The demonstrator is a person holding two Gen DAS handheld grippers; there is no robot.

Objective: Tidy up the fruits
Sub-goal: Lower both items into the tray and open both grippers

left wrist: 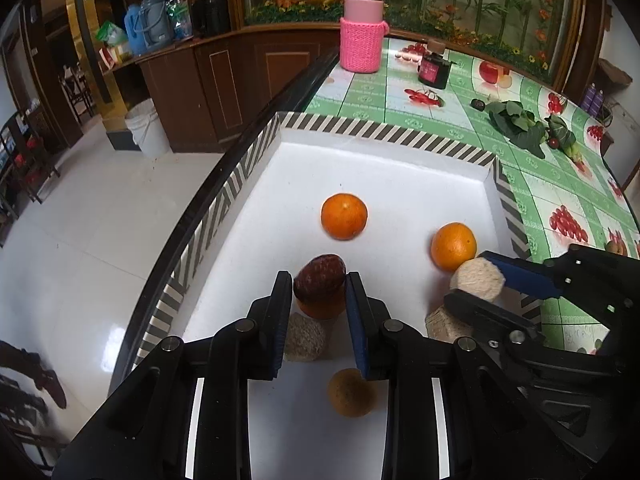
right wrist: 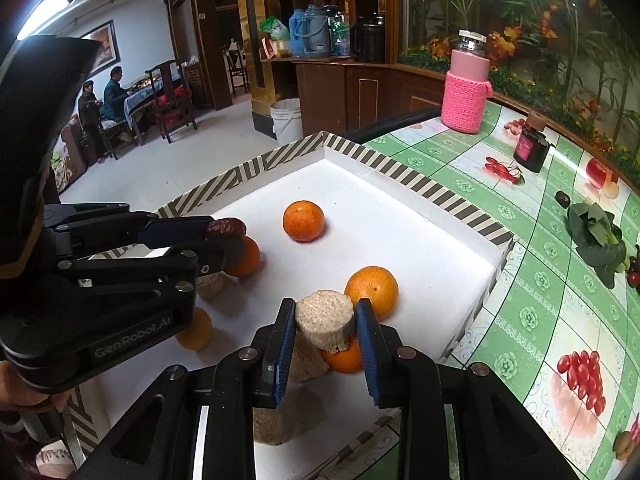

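A white tray (left wrist: 384, 168) with a striped rim holds several oranges and beige grainy cakes. My left gripper (left wrist: 318, 286) is shut on a dark red scaly fruit (left wrist: 320, 276), held above an orange (left wrist: 320, 308) and a beige cake (left wrist: 304, 338). My right gripper (right wrist: 325, 320) is shut on a round beige cake (right wrist: 325, 322), above an orange (right wrist: 344, 358) and another cake (right wrist: 306, 356). Loose oranges lie in the tray's middle (left wrist: 344, 216) and right (left wrist: 453, 246). The right gripper also shows in the left wrist view (left wrist: 476, 286), and the left gripper in the right wrist view (right wrist: 222, 240).
The green fruit-print tablecloth (left wrist: 560, 200) carries a pink knitted-sleeve jar (left wrist: 362, 28), a dark small bottle (left wrist: 434, 68) and leafy greens (left wrist: 516, 120). The table's black edge (left wrist: 240, 148) drops to the white floor at left. A white bucket (left wrist: 146, 128) stands by the wooden cabinets.
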